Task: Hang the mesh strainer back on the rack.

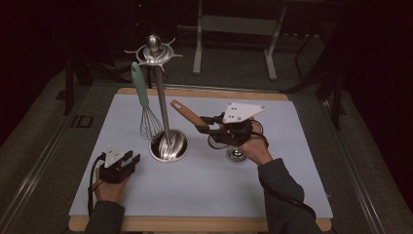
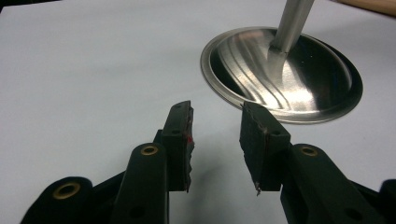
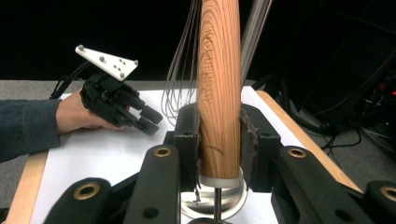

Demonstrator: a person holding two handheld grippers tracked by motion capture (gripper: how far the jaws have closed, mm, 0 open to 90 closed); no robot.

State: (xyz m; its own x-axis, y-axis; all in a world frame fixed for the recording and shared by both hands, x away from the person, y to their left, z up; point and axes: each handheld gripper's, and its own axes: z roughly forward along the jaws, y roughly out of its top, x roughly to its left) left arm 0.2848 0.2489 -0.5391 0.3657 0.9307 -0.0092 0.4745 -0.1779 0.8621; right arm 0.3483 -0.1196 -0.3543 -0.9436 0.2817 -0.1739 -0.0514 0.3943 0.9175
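Observation:
A steel utensil stand [image 1: 169, 145] rises from a round dish base to a hooked crown [image 1: 154, 51]. From that crown hangs a whisk [image 1: 146, 107] with a teal handle. My right gripper [image 1: 203, 124] is shut on the wooden handle [image 1: 187, 113] of a utensil whose metal head [image 1: 237, 154] sits low by the hand. In the right gripper view the pads [image 3: 187, 135] press both sides of the handle [image 3: 219, 84]. My left gripper [image 1: 130, 158] rests open on the mat at front left. Its jaws [image 2: 216, 135] hold nothing and point toward the stand's base [image 2: 299, 74].
A pale blue mat [image 1: 209, 185] covers the wooden table [image 1: 195, 224]. Beyond the table stand metal frame legs [image 1: 197, 44] in a dark room. In the right gripper view the whisk's wires [image 3: 180, 74] and the stand's pole [image 3: 254, 32] rise behind the handle.

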